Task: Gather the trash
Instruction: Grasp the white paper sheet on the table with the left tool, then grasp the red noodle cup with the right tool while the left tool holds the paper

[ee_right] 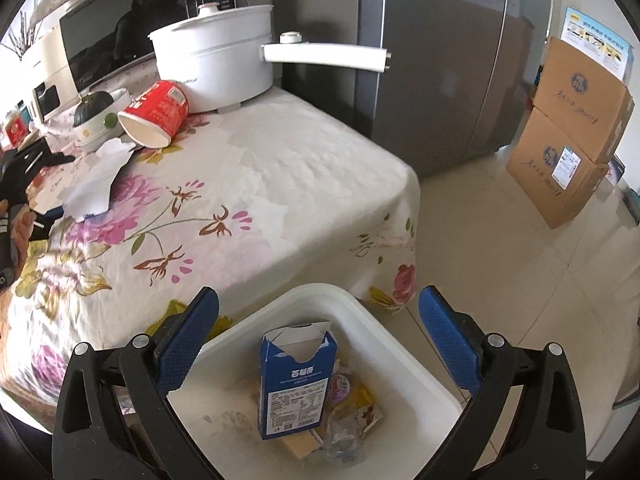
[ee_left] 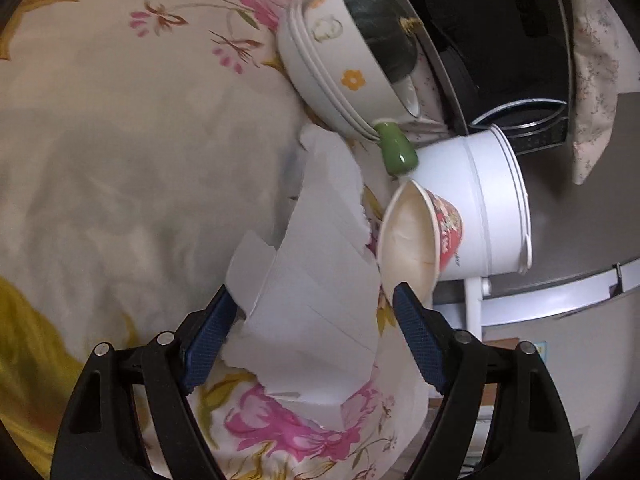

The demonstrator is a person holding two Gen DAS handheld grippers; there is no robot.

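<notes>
White torn paper (ee_left: 316, 280) lies on the floral tablecloth (ee_left: 120, 140), right btwn my left gripper (ee_left: 316, 312) fingers; jaws spread wide, pads not pressing it. Red noodle cup (ee_left: 416, 236) tipped on its side just beside the paper, against the white pot (ee_left: 480, 200). My right gripper (ee_right: 320, 316) hangs over the white bin (ee_right: 360, 312) next to the table, jaws released, nothing in them. Blue carton (ee_right: 296, 384) stands inside w/ other wrappers.

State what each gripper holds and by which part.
Nothing held. Left gripper open around torn white paper, unpinched. Right gripper open above bin.
</notes>
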